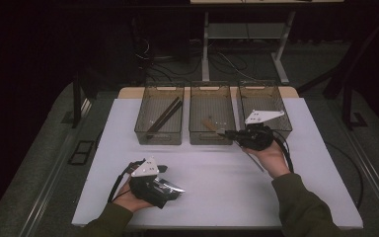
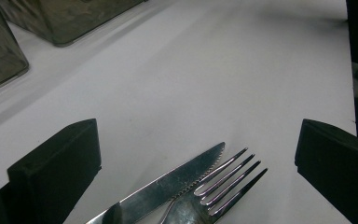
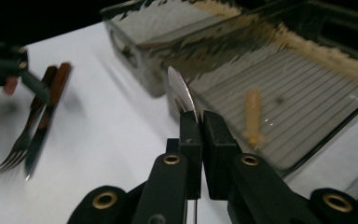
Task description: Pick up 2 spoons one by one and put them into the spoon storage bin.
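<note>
A spoon goes to the middle bin

From above, the right gripper [image 1: 227, 132] sits at the near edge of the middle bin [image 1: 211, 139], and its jaws are pinched shut on a thin metal piece; I think this is the step of carrying it to the bin, and next the jaws need to get over the bin and let go. The left gripper [image 1: 170, 190] rests low on the table [image 1: 217, 173]. In the left gripper view, the jaws stand wide apart, and a knife [image 2: 168, 184] and a fork [image 2: 223, 184] lie on the table between them, touching neither; their handles are cut off at the bottom. In the right gripper view, the spoon [image 3: 182, 92] sticks up out of the shut jaws, edge-on, so its shape is hard to tell. A small tan stick [image 3: 253, 116] lies in the bin just past the jaws, and it is blurry.
</note>
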Available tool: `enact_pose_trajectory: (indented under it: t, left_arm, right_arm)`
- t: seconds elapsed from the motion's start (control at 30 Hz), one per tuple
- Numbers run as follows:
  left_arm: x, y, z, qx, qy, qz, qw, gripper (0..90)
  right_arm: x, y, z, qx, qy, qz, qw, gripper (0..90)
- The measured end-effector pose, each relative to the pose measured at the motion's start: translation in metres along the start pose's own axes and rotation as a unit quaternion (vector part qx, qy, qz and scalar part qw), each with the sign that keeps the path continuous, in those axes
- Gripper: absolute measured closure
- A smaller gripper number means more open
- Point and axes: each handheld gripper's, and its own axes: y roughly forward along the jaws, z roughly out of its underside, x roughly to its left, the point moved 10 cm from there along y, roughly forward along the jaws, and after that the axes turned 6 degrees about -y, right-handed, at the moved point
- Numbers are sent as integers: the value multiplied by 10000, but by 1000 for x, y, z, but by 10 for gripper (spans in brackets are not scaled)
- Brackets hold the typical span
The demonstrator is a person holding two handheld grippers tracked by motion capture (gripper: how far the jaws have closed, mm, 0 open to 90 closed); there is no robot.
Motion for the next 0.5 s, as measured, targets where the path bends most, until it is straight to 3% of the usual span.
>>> enact_pose_trajectory:
  t: [0.5]
  left_arm:
    - [0, 0, 0, 15, 33, 2, 10000, 0]
  right_arm:
    - [-48, 20, -59, -248, 215, 479, 9983, 873]
